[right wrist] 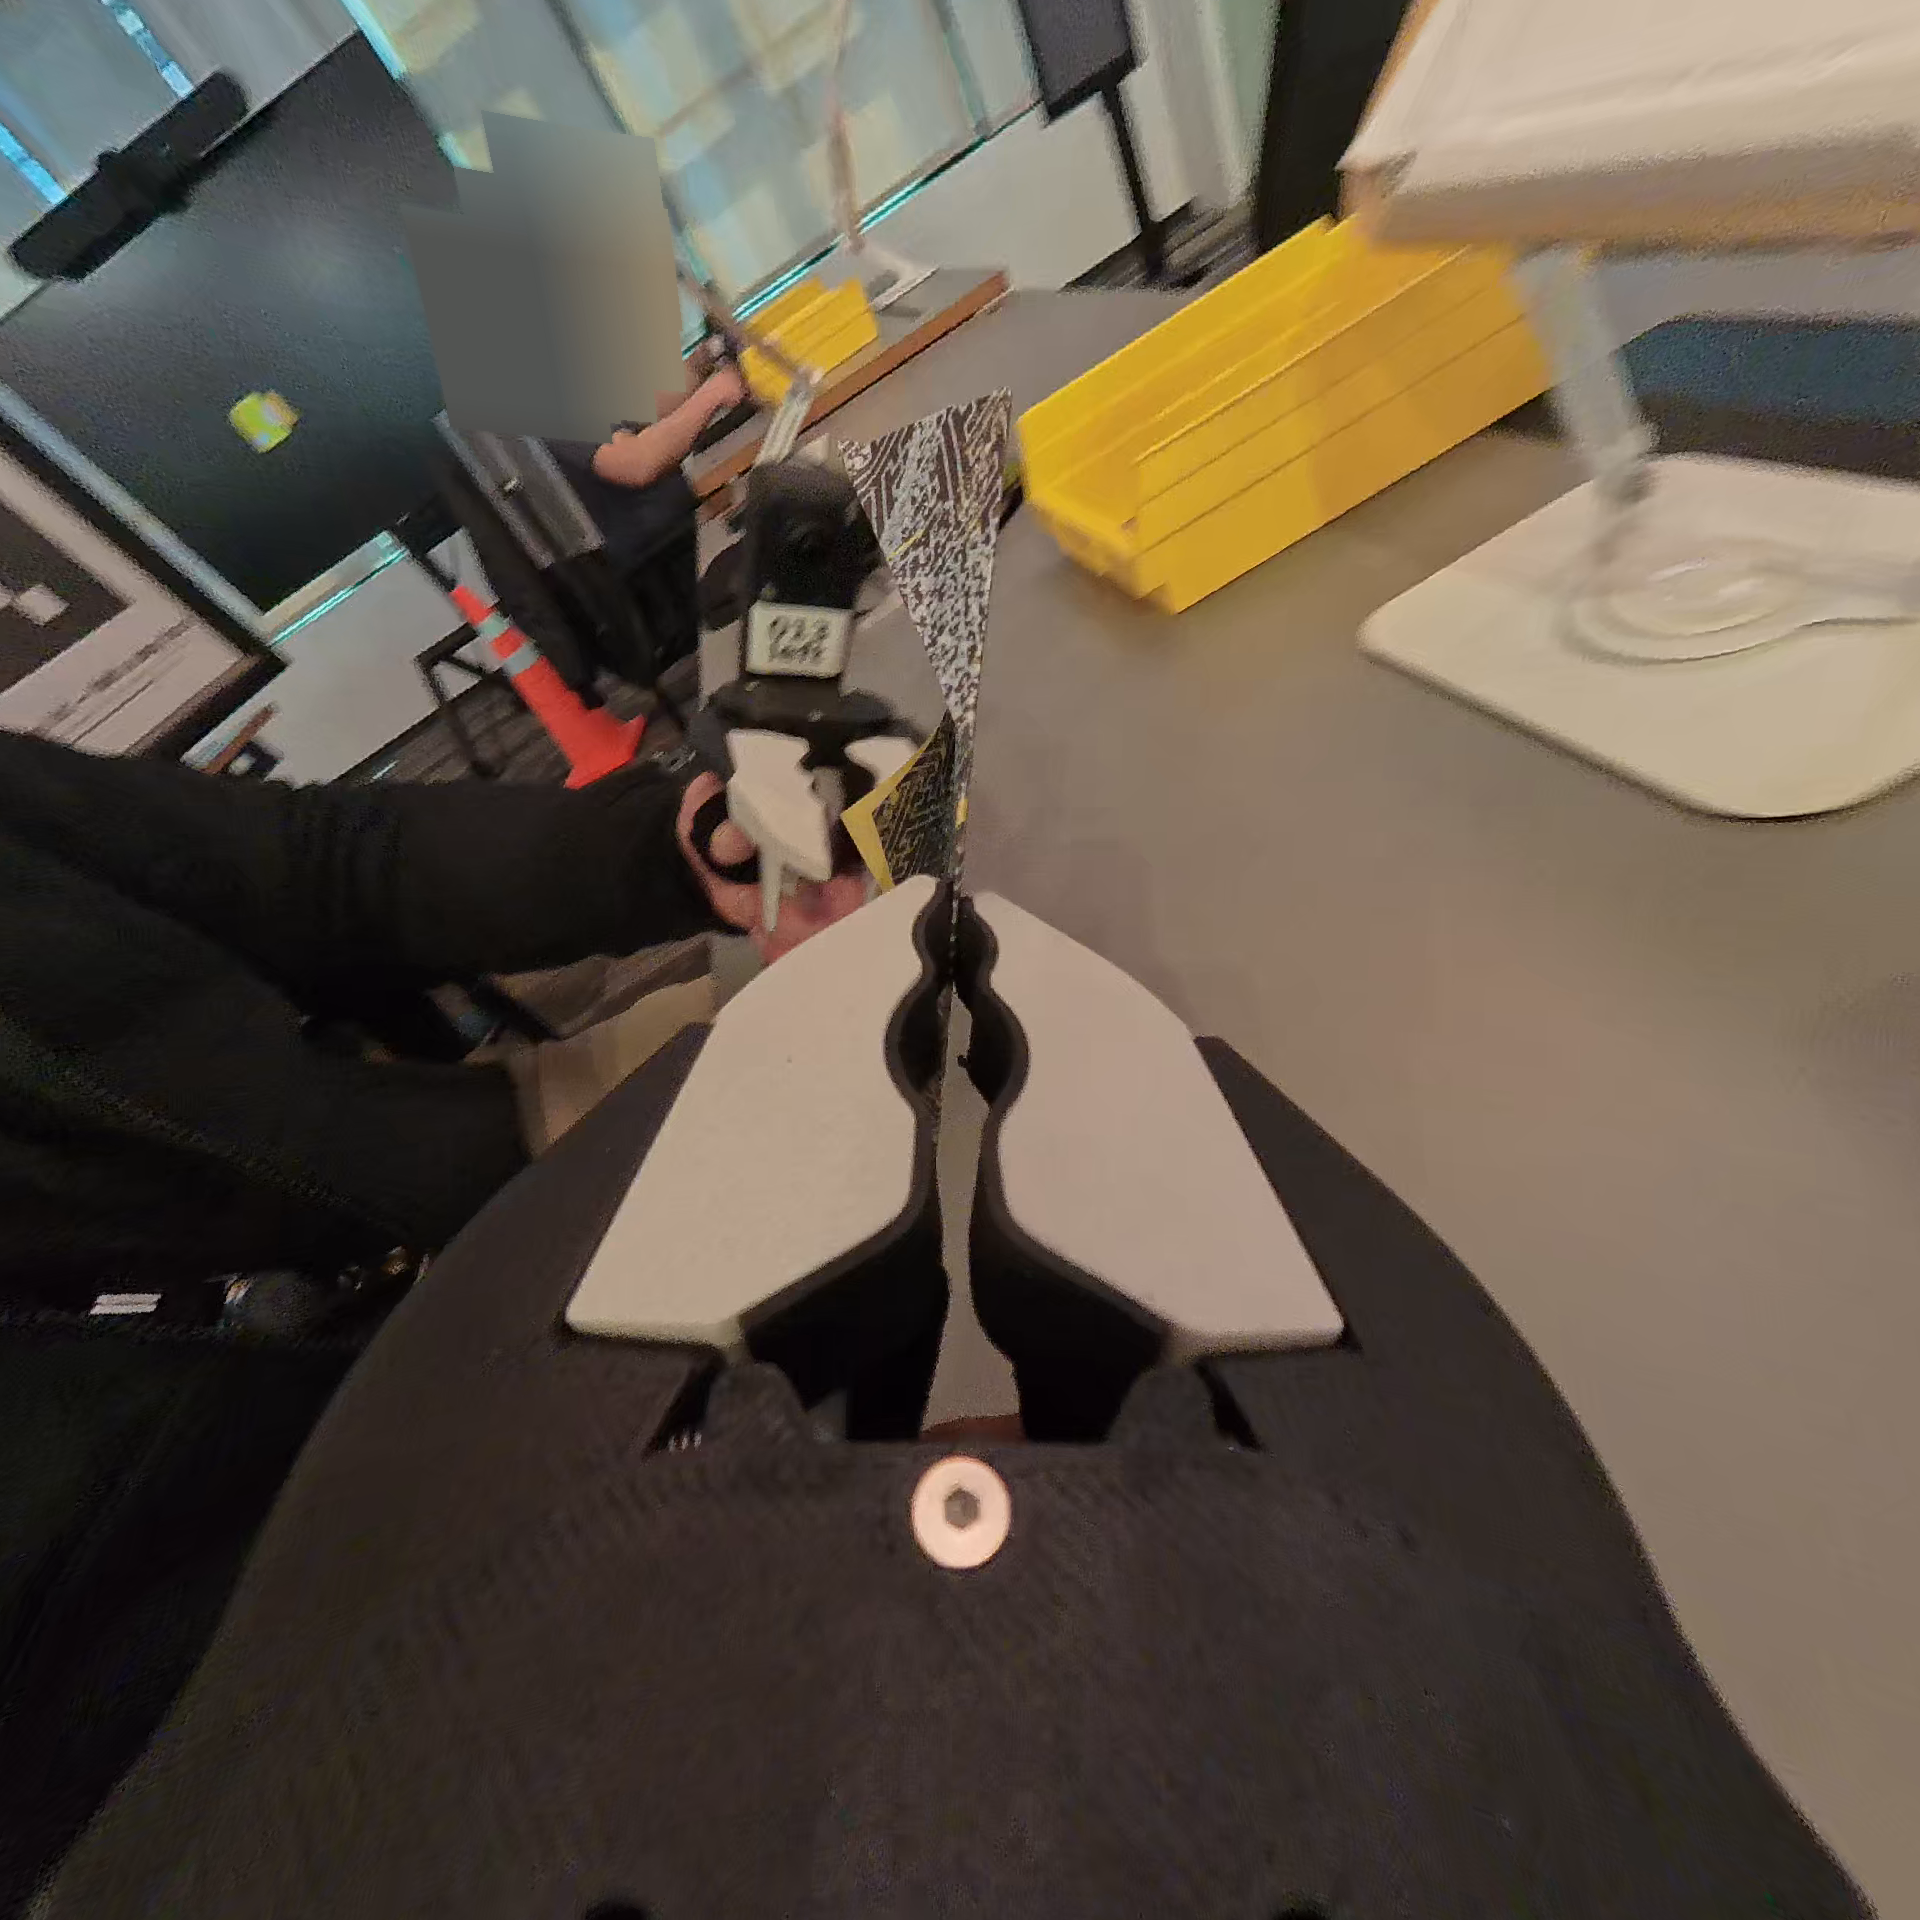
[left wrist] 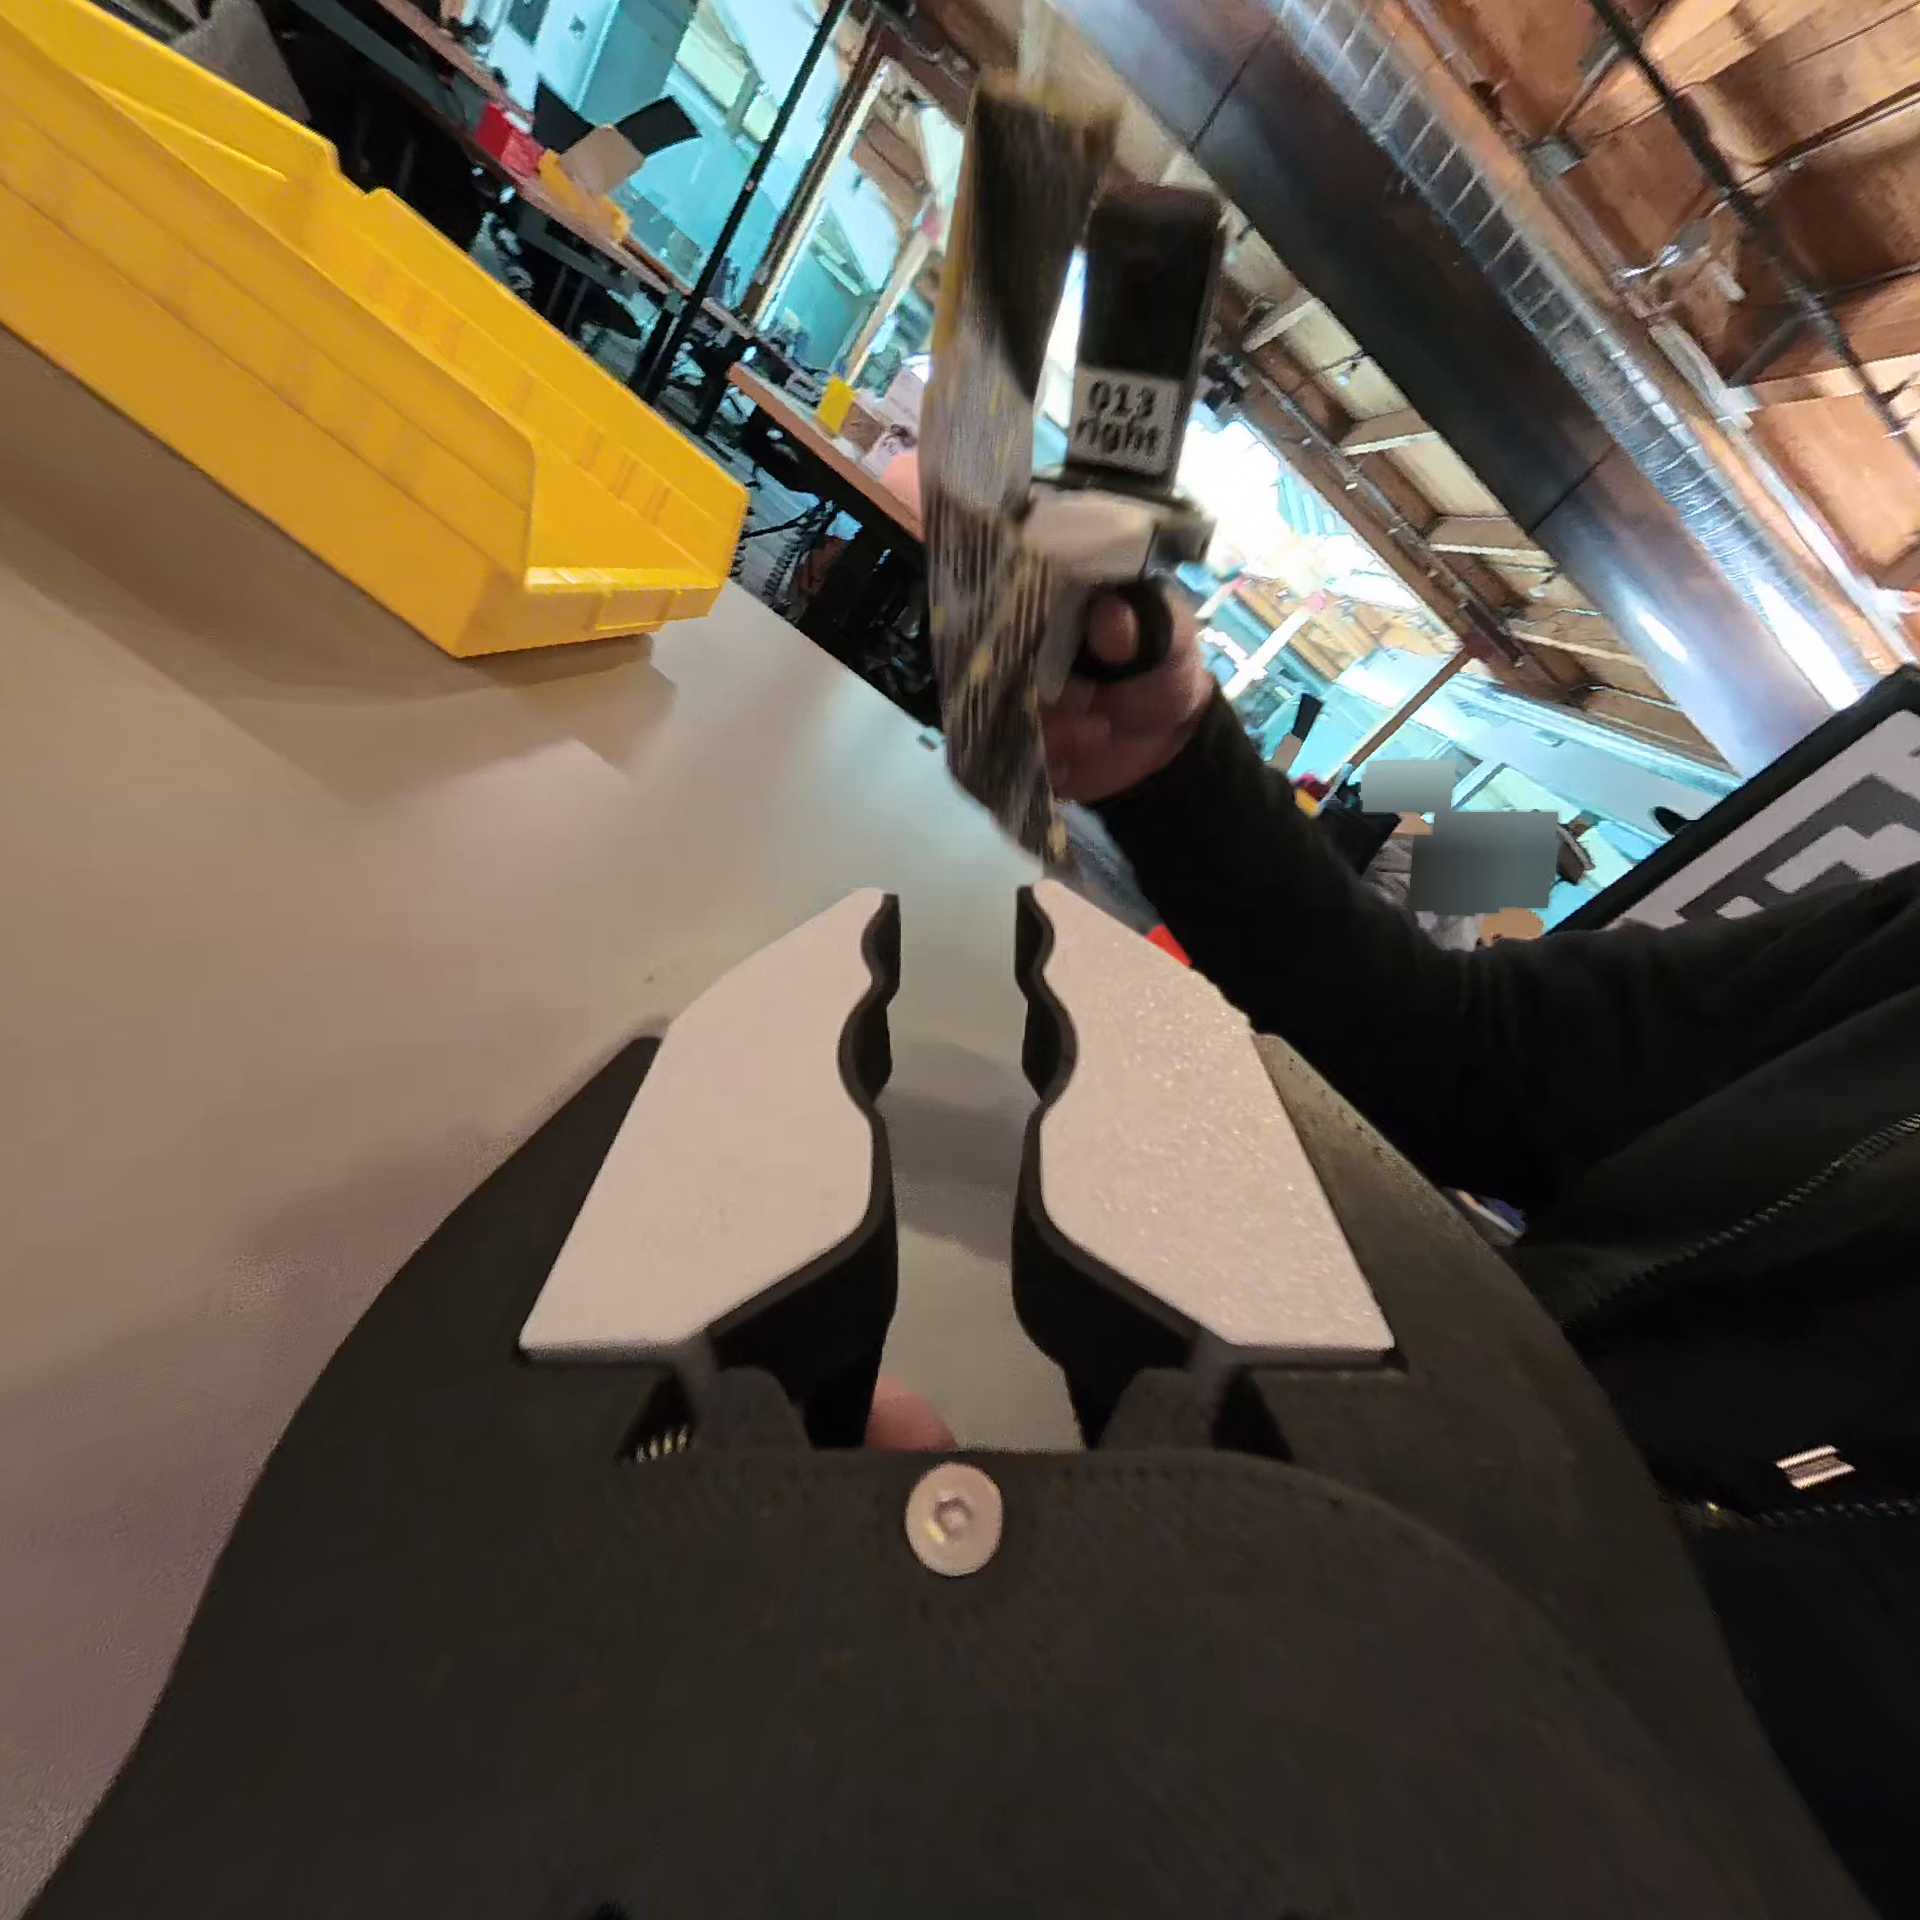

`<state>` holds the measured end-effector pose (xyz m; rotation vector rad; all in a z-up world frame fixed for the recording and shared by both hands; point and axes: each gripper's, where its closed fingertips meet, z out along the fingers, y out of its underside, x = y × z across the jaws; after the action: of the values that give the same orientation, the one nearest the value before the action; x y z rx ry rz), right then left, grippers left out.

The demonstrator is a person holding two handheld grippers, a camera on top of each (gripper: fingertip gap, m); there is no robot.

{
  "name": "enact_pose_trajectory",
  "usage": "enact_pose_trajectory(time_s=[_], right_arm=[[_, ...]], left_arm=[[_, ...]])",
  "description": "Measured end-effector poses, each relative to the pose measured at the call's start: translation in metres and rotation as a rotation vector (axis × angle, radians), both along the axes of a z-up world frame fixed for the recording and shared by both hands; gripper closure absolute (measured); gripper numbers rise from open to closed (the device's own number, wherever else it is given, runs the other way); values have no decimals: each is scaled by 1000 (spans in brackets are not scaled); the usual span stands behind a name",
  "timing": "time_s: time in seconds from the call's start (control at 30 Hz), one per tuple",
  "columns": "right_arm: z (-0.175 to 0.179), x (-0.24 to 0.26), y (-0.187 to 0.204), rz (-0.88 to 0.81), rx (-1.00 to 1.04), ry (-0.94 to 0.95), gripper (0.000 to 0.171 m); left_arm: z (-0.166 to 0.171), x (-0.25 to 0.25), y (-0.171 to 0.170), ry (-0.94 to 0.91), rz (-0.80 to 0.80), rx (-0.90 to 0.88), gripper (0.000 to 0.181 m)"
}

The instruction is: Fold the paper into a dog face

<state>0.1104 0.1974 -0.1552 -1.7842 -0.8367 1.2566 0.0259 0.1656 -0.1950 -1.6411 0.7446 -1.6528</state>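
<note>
Right tongs (right wrist: pixel 954 920) of mine pinch the patterned paper (right wrist: pixel 951 540) by its lower edge, lifted above the grey table (right wrist: pixel 1299 935). Left tongs (left wrist: pixel 956 920) gape, holding nothing. 1 yellow bin stack (right wrist: pixel 1278 457) sits beyond, seemingly 3 deep.

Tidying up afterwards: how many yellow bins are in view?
2, maybe more hidden: a yellow bin on the grey table beyond the patterned paper, another yellow bin on a far table.
</note>
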Motion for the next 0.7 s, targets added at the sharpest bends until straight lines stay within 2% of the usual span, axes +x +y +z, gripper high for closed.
enact_pose_trajectory(time_s=[0.17,0.3,0.5,0.7], right_arm=[[28,95,75,-327,16,-8,171],[24,158,133,-523,-63,-13,171],[-36,192,202,-615,-301,-115,171],[-95,202,238,-651,-480,-259,171]], left_arm=[[-5,-6,5,10,10,-12,167],[-10,-7,9,24,13,-23,169],[-20,-12,14,20,10,-56,171],[-22,-24,25,-3,28,-82,172]])
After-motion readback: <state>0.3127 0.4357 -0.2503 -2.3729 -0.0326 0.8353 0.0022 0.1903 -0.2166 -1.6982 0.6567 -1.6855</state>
